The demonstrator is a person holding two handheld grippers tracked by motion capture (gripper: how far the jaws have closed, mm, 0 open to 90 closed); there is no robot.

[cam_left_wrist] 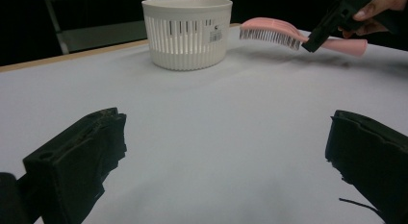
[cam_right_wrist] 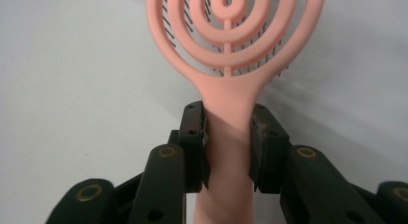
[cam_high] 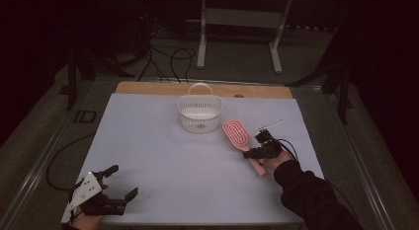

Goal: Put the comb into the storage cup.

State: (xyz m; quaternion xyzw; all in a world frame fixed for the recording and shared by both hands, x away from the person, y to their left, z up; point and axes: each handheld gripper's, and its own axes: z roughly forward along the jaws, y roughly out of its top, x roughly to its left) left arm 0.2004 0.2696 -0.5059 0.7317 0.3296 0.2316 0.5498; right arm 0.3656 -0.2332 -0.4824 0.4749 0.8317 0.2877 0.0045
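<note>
A pink hairbrush [cam_high: 236,132] with looped ribs hangs a little above the white table cover, bristles down, just right of a white slotted basket [cam_high: 199,119]. My right gripper [cam_high: 253,145] is shut on its handle; in the right gripper view the pads [cam_right_wrist: 194,137] press both sides of the brush [cam_right_wrist: 231,36] handle just below the head. The left gripper view shows the brush [cam_left_wrist: 269,29] raised off the surface beside the basket [cam_left_wrist: 185,36], with the right gripper [cam_left_wrist: 320,34] and a hand behind it. My left gripper [cam_high: 124,180] rests at the front left, open, with nothing between its fingers [cam_left_wrist: 86,152].
A thin white stick with a dark end [cam_high: 271,125] lies on the cover right of the brush. The table cover [cam_high: 163,151] ends at a wooden strip [cam_high: 148,88] at the back. Cables and a metal stand are on the floor beyond.
</note>
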